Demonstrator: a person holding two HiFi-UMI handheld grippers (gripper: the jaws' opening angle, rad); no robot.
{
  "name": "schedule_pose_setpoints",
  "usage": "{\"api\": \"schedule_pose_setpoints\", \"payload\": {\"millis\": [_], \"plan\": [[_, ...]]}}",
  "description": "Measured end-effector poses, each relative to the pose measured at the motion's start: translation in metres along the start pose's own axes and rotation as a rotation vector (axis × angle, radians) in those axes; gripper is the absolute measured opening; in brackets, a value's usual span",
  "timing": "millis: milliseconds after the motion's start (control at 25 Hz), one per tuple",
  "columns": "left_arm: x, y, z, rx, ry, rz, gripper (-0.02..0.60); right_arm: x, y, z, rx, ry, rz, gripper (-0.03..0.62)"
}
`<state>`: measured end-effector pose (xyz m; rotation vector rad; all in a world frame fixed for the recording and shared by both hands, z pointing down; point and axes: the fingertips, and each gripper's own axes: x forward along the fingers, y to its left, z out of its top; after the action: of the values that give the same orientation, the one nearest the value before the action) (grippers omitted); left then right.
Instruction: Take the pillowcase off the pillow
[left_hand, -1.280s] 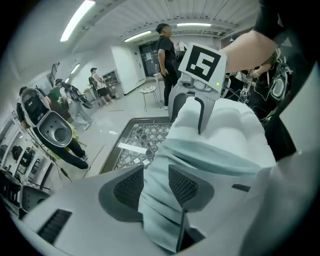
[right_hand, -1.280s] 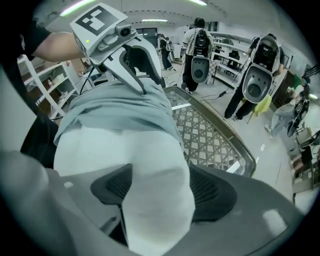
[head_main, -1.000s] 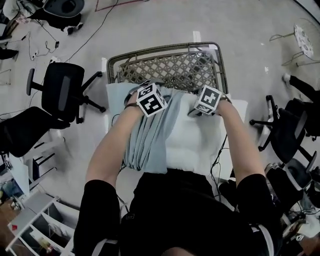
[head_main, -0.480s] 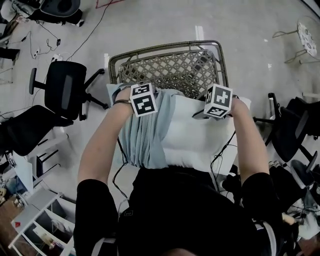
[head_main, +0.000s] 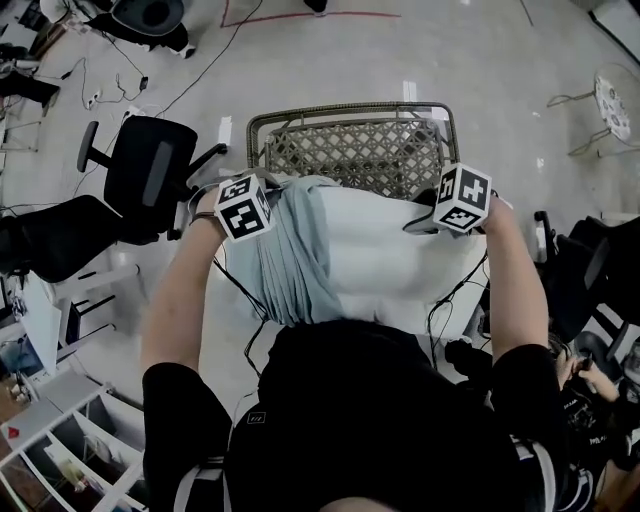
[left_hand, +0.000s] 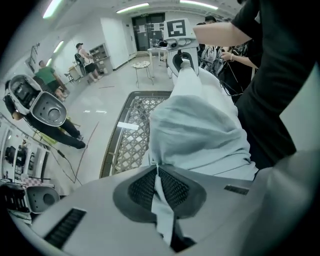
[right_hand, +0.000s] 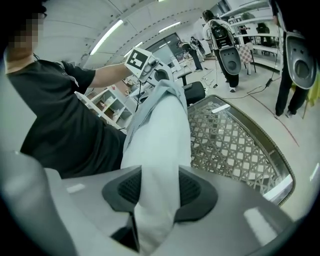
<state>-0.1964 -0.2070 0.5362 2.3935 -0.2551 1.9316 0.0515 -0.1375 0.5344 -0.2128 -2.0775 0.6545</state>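
- Pillow held up above a wicker chair, which lies at 12 o'clock in the head view; the pillowcase is bunched over the pillow's 9 o'clock end
- Progress, as judged: well over half the pillow is already bare, from centre to the 3 o'clock edge; the case still wraps one end and has not yet come free
- Left gripper, at 10 o'clock of the pillow, has its jaws pinched tight on a thin fold of the pillowcase
- Right gripper, at 2 o'clock, has just been closing its jaws, which now clamp a thicker wad of the pillow's white corner
- Left to do, on this reading: draw the two grips further apart until the last of the pillow slips out
- Pillowcase: thin, pale blue-grey cloth, limp, falling in long soft pleats
- Pillow: white, plump, faintly dimpled, squashing easily under the jaws
- Chair: open diamond lattice inside a rounded tube rim
- Jaw pads: dark, with a fine mesh grain
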Motion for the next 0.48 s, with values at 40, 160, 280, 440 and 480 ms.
{"api": "schedule_pose_setpoints", "payload": {"millis": [40, 160, 280, 440, 480], "plan": [[-0.004, 0.000, -0.003, -0.005, -0.008, 0.014, 0.014, -0.003, 0.004, 0.001, -0.005, -0.001, -0.011, 0.169], [-0.024, -0.004, -0.006, -0.027, -0.035, 0.037, 0.015, -0.016, 0.020, 0.000, -0.009, -0.016, -0.038, 0.167], [-0.043, -0.010, -0.004, -0.040, -0.083, 0.060, 0.015, -0.025, 0.029, -0.001, -0.029, -0.018, -0.088, 0.168], [-0.058, -0.002, 0.003, -0.116, -0.228, 0.151, 0.046, -0.023, 0.018, -0.005, -0.101, 0.059, -0.204, 0.192], [-0.060, 0.004, -0.006, -0.144, -0.232, 0.193, 0.066, -0.022, 0.018, -0.006, -0.115, 0.083, -0.224, 0.196]]}}
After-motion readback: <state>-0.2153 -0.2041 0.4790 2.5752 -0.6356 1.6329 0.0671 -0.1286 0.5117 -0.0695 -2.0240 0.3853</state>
